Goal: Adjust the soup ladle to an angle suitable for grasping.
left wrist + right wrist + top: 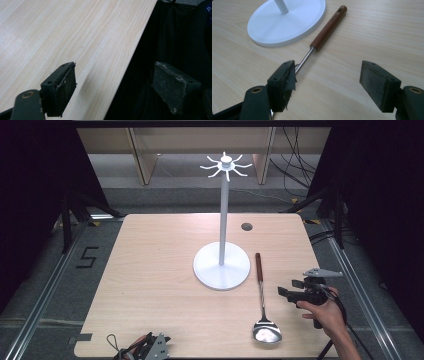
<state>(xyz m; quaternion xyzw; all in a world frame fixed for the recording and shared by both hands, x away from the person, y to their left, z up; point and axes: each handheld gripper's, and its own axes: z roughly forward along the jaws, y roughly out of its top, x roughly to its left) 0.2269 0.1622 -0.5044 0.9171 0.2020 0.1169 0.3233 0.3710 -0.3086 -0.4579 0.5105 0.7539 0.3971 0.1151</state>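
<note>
Ladle (262,306) lies flat on the wooden table (150,285), to the right of the middle; its shiny bowl is at the near end, and its brown handle (329,27) points far, just beside the round base of the white stand (221,265); the table is the biggest thing here, pale wood with a small dark hole (246,226) far on the right; the stand is next, a tall thin pole with little hooks at the top (226,166); a hand (325,312) holds the right gripper (289,289) near the right edge of the table, just to the right of the ladle's thin metal stem and not touching it; its jaws are spread wide apart with nothing between them; the left gripper (145,347) sits at the near edge of the table on the left, and its jaws are spread wide too, holding nothing.
</note>
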